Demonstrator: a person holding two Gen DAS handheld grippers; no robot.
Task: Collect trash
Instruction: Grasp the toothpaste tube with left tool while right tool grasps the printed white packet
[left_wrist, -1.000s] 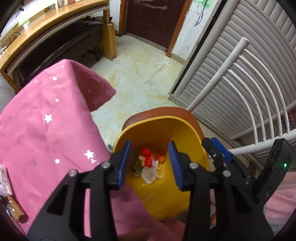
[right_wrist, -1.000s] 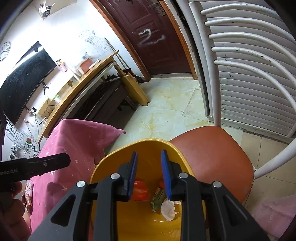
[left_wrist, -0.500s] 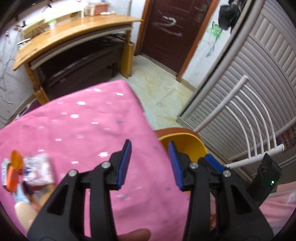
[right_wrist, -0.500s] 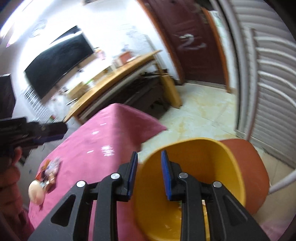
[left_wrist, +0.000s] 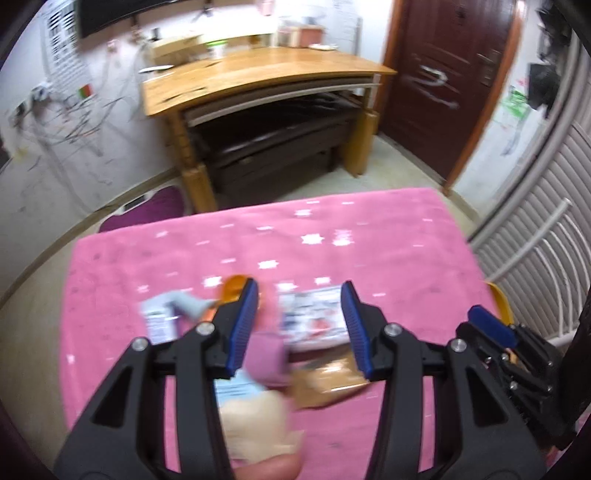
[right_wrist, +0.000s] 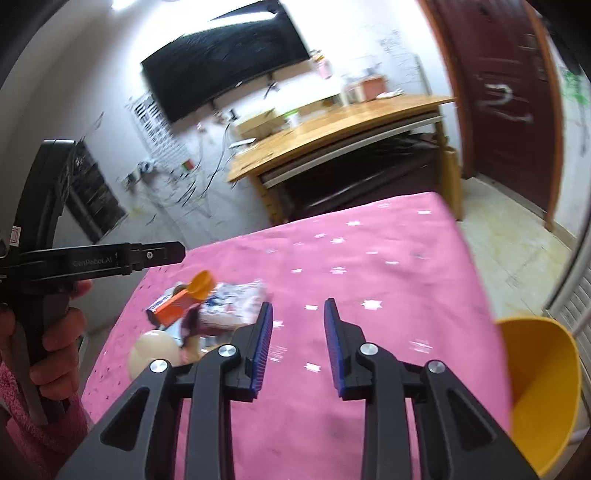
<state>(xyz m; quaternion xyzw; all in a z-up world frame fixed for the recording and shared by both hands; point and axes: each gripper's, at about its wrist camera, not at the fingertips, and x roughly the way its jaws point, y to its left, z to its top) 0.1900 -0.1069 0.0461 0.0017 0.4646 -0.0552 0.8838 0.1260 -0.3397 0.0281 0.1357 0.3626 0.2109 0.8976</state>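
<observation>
Nearest, the left gripper (left_wrist: 298, 325) was seen with jaws parted, just opened wider, nothing between the pads, held over the trash pile (left_wrist: 310, 321) on the pink star-printed cloth (left_wrist: 388, 243) covering the desk. The right gripper (right_wrist: 298, 347) was likewise found empty, jaws apart and just widened, above bare cloth. An orange box (right_wrist: 173, 306), a white printed wrapper (right_wrist: 236, 299), an orange cup (right_wrist: 201, 284) and a pale round item (right_wrist: 153, 350) were noted clustered together, blurred. The yellow bin (right_wrist: 543, 387) was recorded off the desk's right edge. A wooden table (left_wrist: 258, 77) was noted beyond.
</observation>
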